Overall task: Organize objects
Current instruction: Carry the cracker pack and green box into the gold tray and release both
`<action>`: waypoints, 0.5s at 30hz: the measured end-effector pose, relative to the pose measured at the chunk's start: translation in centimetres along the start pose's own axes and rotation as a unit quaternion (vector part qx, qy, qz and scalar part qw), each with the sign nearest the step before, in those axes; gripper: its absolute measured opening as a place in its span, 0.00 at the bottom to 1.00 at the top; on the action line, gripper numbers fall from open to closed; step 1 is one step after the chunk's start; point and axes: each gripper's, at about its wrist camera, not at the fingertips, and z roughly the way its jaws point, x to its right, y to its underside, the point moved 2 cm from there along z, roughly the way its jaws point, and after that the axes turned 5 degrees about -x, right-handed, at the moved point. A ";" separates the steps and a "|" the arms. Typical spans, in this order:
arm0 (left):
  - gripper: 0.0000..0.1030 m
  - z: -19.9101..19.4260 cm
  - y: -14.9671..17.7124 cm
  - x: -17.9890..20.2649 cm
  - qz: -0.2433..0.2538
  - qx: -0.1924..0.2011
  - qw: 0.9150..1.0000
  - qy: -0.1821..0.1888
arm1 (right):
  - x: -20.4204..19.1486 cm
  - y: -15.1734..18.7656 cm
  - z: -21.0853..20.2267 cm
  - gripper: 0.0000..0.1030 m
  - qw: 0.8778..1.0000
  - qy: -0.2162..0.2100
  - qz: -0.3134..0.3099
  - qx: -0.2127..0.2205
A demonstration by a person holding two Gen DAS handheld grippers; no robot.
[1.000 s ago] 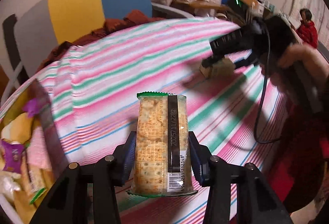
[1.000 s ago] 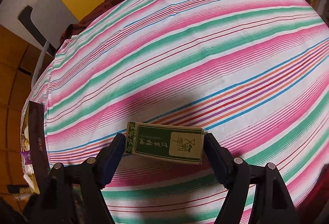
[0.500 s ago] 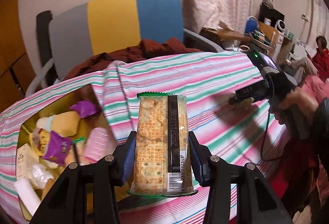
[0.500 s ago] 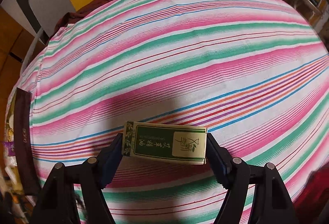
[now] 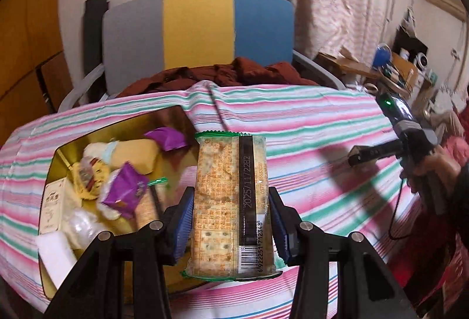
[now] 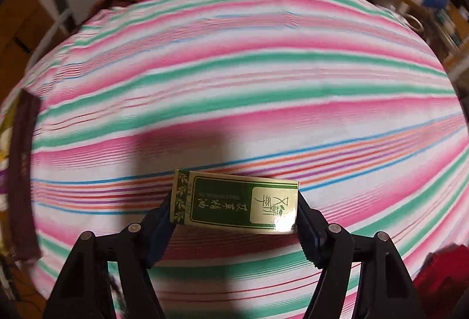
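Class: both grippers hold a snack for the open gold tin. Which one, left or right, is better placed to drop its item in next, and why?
Probably the left. The left gripper holds the cracker pack right beside the tin. The right gripper, gripping the green box, is over the striped cloth, with the tin only at its view's far left.

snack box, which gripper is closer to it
Left. The left gripper, holding the cracker pack, hangs just beside the snack box; the right gripper is across the table.
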 end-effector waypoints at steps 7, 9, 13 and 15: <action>0.46 -0.8 -0.7 -6.7 -0.073 0.014 0.997 -0.032 | -12.5 0.6 -5.2 0.71 0.987 -0.094 -0.112 0.065; 0.46 -0.6 -0.9 -8.6 -0.089 0.011 0.995 -0.045 | -16.1 0.8 -5.6 0.71 0.981 -0.119 -0.136 0.077; 0.49 0.0 -1.0 -11.8 -0.113 0.005 0.991 -0.066 | -22.7 0.9 -6.3 0.71 0.968 -0.157 -0.174 0.091; 0.52 0.2 -1.0 -12.9 -0.118 0.004 0.990 -0.075 | -25.0 0.9 -6.5 0.72 0.964 -0.173 -0.182 0.092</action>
